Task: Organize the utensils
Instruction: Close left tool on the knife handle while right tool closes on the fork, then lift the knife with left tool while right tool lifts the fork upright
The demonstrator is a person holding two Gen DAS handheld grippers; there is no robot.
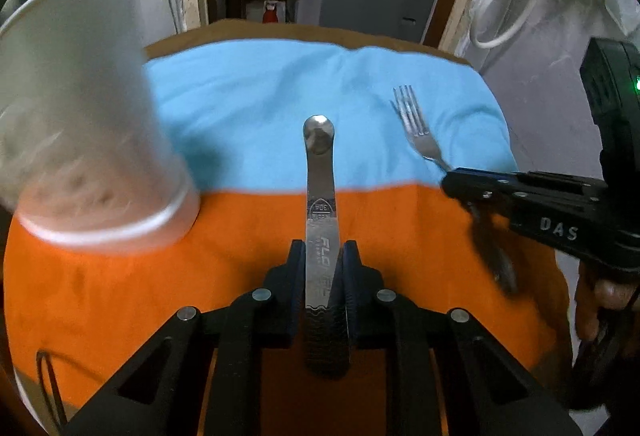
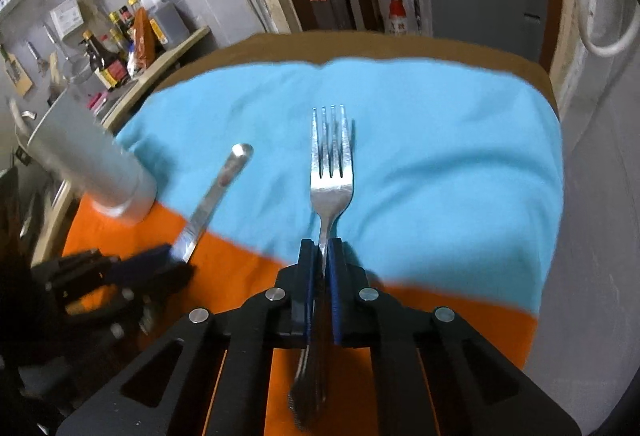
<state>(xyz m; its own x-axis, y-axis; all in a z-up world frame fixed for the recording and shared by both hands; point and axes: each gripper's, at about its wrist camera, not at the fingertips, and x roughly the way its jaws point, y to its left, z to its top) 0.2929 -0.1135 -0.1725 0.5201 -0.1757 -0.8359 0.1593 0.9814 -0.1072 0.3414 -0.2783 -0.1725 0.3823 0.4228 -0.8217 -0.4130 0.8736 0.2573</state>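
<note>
Utensils are both picked up: your left gripper (image 1: 320,260) is clamped on the knife (image 1: 319,195), your right gripper (image 2: 321,256) pinches the fork (image 2: 331,171) above the cloth (image 2: 440,155). Next is probably dropping them into the holder (image 1: 80,107) on your left, tips first.

Cup (image 1: 92,139) blocks the left — cloth (image 1: 280,91) ahead lies open.

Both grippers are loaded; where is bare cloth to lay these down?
Free: the blue cloth right of the fork, out to its edge, and the strip between fork and knife. Crowded: the left side by the white cup.
</note>
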